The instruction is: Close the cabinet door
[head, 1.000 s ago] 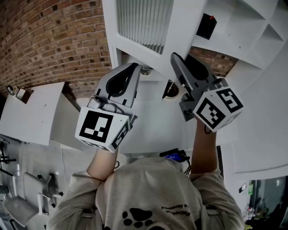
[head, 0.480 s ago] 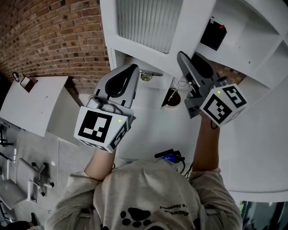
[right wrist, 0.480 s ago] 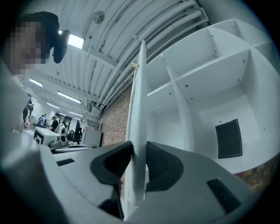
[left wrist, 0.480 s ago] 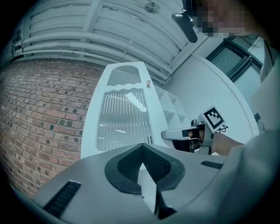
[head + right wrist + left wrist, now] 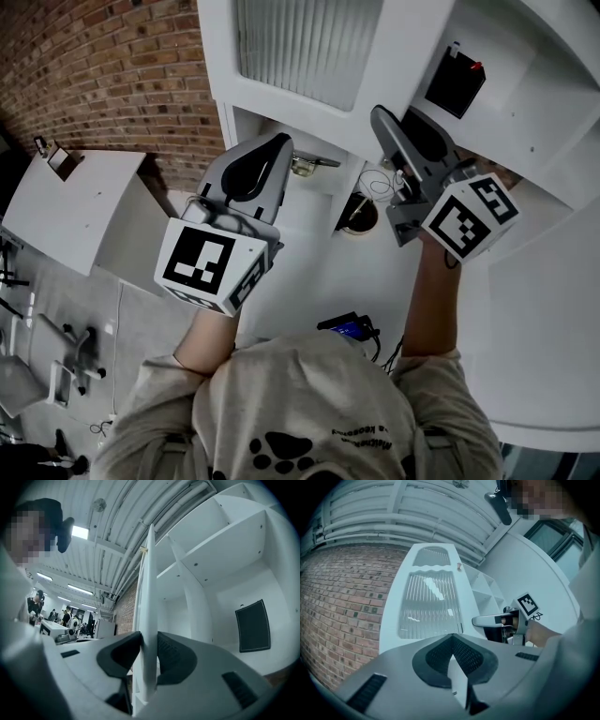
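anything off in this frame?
Only the cabinet door: it stands swung open from the white shelves, exposing a black panel inside. No spill or damage visible.

open shelf bays (image 5: pixel 220 592) free right of the cabinet door (image 5: pixel 149 597) edge, black panel (image 5: pixel 253 625) at their back, brick wall (image 5: pixel 112 75) blocking left
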`<state>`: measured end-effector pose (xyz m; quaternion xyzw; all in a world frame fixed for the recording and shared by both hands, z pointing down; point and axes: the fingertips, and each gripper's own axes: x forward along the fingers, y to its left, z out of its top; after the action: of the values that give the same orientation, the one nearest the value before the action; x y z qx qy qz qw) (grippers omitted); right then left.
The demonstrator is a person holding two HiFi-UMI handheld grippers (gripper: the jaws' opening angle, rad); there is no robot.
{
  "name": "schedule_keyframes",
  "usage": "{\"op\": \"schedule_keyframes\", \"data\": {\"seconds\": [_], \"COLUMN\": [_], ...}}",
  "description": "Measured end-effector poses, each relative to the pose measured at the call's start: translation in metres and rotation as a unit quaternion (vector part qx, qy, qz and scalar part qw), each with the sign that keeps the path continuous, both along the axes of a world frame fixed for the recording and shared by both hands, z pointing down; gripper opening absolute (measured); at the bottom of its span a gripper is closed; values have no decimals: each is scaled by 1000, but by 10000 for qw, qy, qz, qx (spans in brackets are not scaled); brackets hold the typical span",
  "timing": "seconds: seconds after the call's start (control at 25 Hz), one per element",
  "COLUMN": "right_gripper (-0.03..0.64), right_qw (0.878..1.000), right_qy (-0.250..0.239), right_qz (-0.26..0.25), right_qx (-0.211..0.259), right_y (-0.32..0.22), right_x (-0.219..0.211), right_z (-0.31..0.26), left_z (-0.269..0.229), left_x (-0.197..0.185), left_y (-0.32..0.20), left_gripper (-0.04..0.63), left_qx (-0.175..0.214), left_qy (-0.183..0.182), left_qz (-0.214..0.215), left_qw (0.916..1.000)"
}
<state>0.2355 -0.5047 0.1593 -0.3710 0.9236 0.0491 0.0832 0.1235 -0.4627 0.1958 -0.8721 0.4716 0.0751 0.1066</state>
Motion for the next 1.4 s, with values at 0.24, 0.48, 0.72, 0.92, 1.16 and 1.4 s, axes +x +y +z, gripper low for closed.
{"op": "schedule_keyframes", "data": {"seconds": [0.24,0.48,0.72,0.92,1.16,1.4], "right_gripper": [114,117,119,121,124,129], "right_qw": [9999,9995,9989,9985,9982,9984], "right_qy": [6,29,66,79,103,108], "right_qz": [-154,-305,-445,-529,-571,-528], "right_qx": [-37,-73,-101,-120,-161,-177], "right_y": [-16,-29,-41,-48,-57,-62], "right_x": [7,11,14,16,18,17], "right_z": [0,-1,0,0,0,1], "left_z": [1,2,5,8,8,3], "left_x": [13,26,40,50,56,62], "left_y": [-15,-29,-40,-44,-52,-57], "left_gripper": [8,8,8,8,8,8], "left_qx": [-11,-25,-35,-71,-91,-49], "left_qy": [-29,-80,-106,-120,-129,-150], "left_qz": [-19,-14,11,51,66,161], "left_qw": [10000,10000,9999,9999,9999,9997]}}
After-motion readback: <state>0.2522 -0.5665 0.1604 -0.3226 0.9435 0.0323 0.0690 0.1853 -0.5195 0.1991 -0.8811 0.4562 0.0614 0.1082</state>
